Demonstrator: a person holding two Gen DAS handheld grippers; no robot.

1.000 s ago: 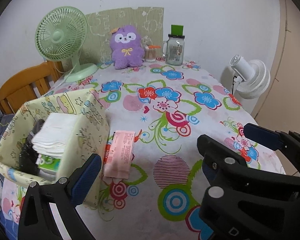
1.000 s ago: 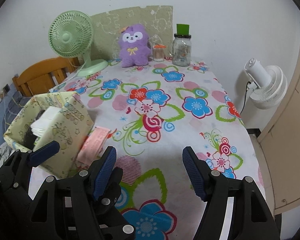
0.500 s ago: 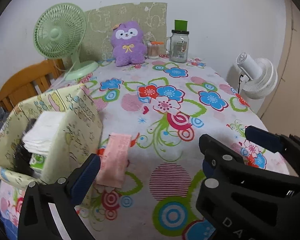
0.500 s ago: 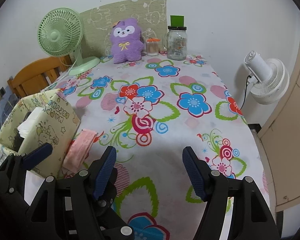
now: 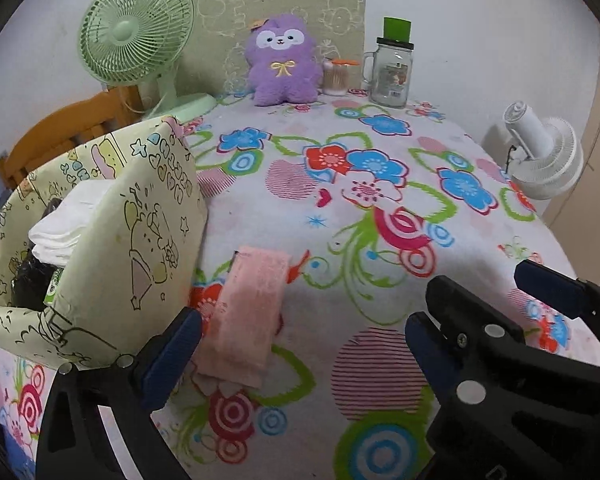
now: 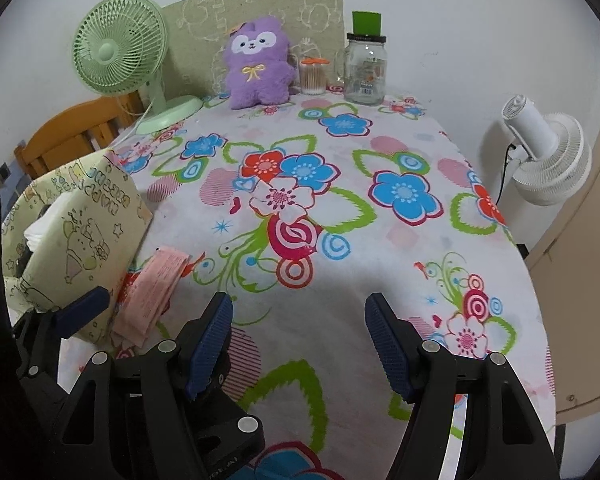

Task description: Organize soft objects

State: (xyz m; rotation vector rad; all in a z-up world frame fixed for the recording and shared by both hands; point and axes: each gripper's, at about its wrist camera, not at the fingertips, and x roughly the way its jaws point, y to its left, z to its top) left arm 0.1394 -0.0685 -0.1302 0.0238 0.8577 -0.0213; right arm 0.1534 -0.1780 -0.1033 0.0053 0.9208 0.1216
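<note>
A folded pink terry cloth (image 5: 249, 312) lies flat on the flower-printed counter (image 5: 380, 240), just beside the pale green cartoon-printed fabric bin (image 5: 148, 240), whose contents are half hidden: stacked white folded cloths (image 5: 66, 224) over something dark. Both left tongs (image 5: 296, 344) and right tongs (image 6: 298, 340), ribbed blue pads apart, hold nothing. The glass jar's (image 6: 365, 74) label is unreadable.
</note>
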